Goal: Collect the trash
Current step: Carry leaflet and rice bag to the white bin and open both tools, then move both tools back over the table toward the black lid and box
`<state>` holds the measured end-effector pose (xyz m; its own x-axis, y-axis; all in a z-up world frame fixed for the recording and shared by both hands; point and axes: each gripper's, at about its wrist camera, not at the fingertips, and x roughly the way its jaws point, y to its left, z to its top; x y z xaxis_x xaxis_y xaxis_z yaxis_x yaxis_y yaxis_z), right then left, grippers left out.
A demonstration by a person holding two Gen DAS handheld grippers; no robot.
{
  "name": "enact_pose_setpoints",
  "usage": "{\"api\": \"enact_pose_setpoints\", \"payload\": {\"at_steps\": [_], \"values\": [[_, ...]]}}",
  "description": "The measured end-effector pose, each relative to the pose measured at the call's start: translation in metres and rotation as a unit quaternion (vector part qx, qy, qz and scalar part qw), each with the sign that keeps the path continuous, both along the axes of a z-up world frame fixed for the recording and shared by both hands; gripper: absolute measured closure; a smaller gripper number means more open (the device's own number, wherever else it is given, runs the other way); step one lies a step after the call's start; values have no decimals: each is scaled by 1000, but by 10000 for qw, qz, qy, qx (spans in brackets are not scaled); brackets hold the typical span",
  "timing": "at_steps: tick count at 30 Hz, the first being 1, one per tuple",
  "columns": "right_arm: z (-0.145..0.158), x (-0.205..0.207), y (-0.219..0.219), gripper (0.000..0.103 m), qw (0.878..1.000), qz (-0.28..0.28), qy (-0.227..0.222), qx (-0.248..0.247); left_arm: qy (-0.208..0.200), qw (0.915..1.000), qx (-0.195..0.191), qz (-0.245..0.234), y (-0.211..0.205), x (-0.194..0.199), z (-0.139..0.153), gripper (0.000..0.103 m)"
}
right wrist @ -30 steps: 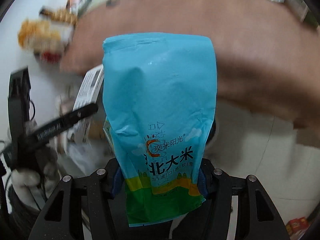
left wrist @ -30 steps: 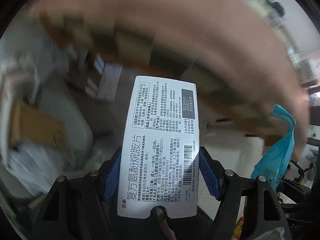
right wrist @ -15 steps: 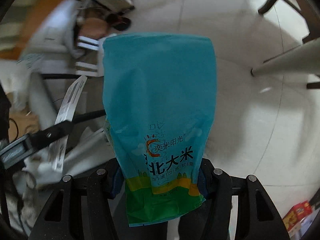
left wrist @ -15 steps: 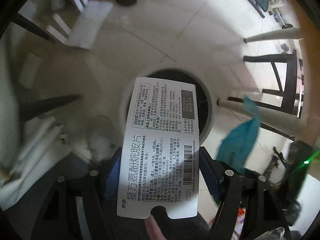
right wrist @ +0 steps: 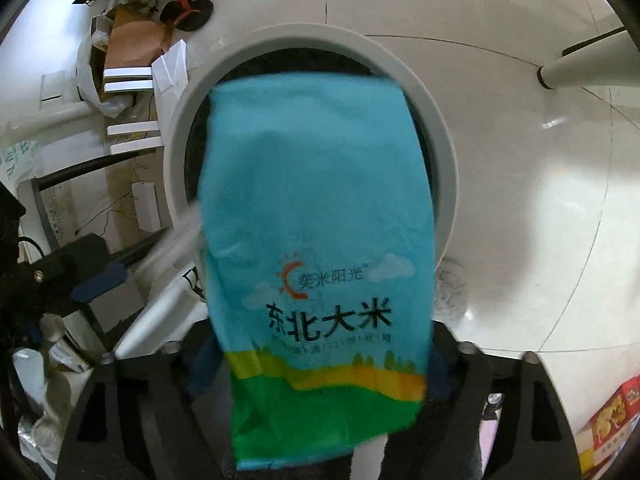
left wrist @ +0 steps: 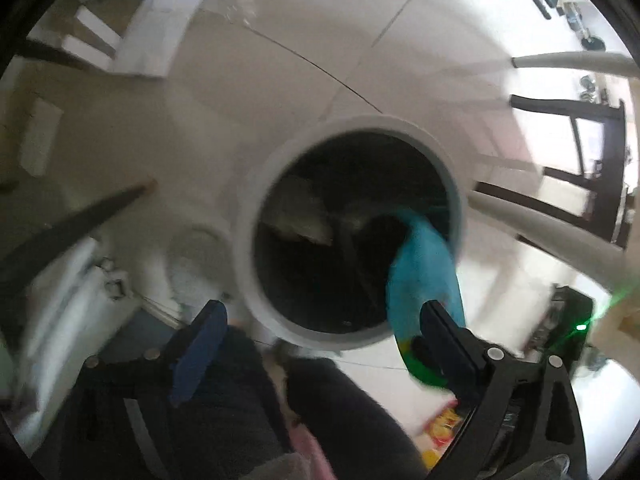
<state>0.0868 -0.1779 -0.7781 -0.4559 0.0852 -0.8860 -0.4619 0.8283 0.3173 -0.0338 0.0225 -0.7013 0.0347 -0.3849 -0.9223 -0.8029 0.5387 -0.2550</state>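
A round trash bin with a grey-white rim (left wrist: 456,200) and a dark inside stands on the floor below both grippers; it also shows in the right wrist view (right wrist: 440,128). My left gripper (left wrist: 320,344) is open and empty above the bin's near edge. A pale blurred shape (left wrist: 304,224) lies inside the bin. The blue rice bag (right wrist: 316,248) hangs in front of my right gripper (right wrist: 320,364) over the bin mouth; the bag looks blurred and its lower edge sits between the jaws. The bag also shows in the left wrist view (left wrist: 424,276).
White table legs (left wrist: 560,232) and dark chair frames (left wrist: 568,148) stand to the right of the bin. Cardboard, white boxes and cables (right wrist: 132,64) are piled to the left. A red and yellow snack box (right wrist: 608,428) lies on the floor at the lower right.
The white medicine box has left my left gripper, whose jaws have spread apart. Both grippers have moved closer over the bin. The rice bag looks larger and blurred.
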Motion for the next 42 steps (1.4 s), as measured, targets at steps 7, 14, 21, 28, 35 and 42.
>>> {"api": "enact_pose_setpoints", "payload": {"at_steps": [7,14,21,28,35,42], "values": [[29,0,5,0,9959,320,-779,-334,496,9867,1347,-758,-20,-3,37,4],[79,3,1,0,9848,444,-1516,-717,721,9824,1490,-865,-40,-12,73,4],[151,3,-11,0,9826,341,-1674,-729,594,9798,1639,-977,-55,-23,134,4],[240,-5,-20,0,9824,334,-1757,-535,355,9749,1881,-1139,-69,-27,221,4],[339,-17,-23,0,9822,396,-1827,-193,177,9727,2009,-1147,-79,-36,304,4],[428,-17,-30,0,9843,157,-1753,143,-121,9707,2119,-1124,-78,-31,372,4]]}}
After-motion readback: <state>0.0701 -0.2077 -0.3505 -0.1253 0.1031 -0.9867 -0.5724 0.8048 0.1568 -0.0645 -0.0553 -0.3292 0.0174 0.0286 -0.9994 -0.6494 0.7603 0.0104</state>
